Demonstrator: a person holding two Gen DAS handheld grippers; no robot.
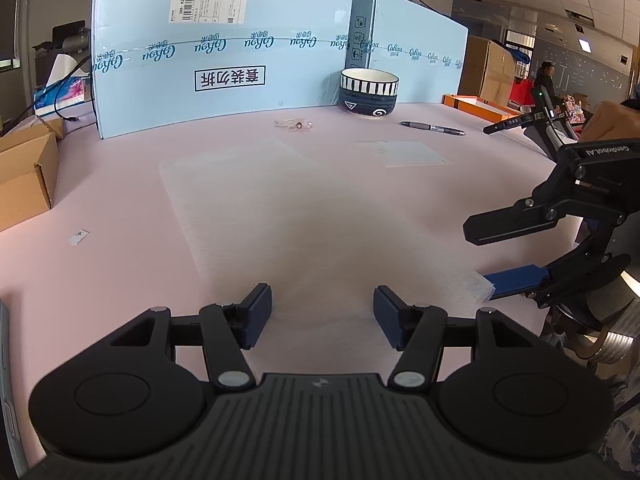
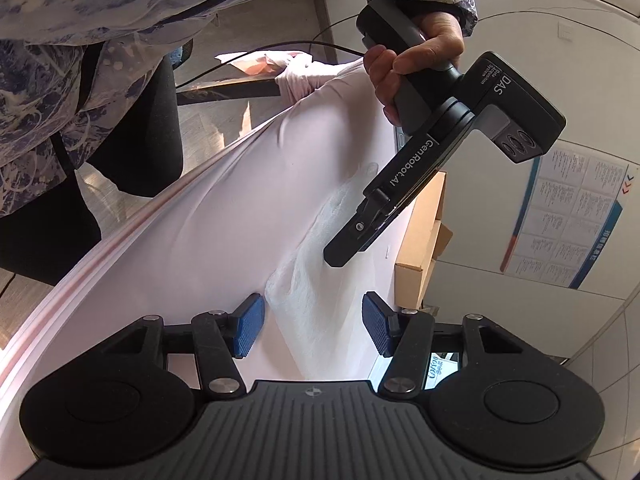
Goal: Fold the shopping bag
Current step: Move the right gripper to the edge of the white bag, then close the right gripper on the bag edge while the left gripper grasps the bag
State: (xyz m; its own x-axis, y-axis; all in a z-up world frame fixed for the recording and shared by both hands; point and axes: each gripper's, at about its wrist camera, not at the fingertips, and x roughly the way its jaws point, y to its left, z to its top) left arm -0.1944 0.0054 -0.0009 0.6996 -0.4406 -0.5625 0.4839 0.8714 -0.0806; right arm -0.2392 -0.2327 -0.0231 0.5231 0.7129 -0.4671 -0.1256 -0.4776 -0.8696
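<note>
I see both my left hand-held gripper (image 1: 322, 316) and right hand-held gripper (image 2: 313, 322) spread apart, gripping nothing, over the flat white translucent shopping bag (image 1: 256, 208) on the pink tabletop (image 1: 120, 184).

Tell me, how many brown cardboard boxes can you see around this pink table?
1 for sure: an open cardboard box at the table's left edge. Another tall brown box stands far right behind. More may be hidden.

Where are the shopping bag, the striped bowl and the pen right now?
shopping bag (image 1: 256, 216), left wrist view, middle of the flat white panel.
striped bowl (image 1: 369, 94), left wrist view, outer wall.
pen (image 1: 434, 128), left wrist view, mid-barrel.
</note>
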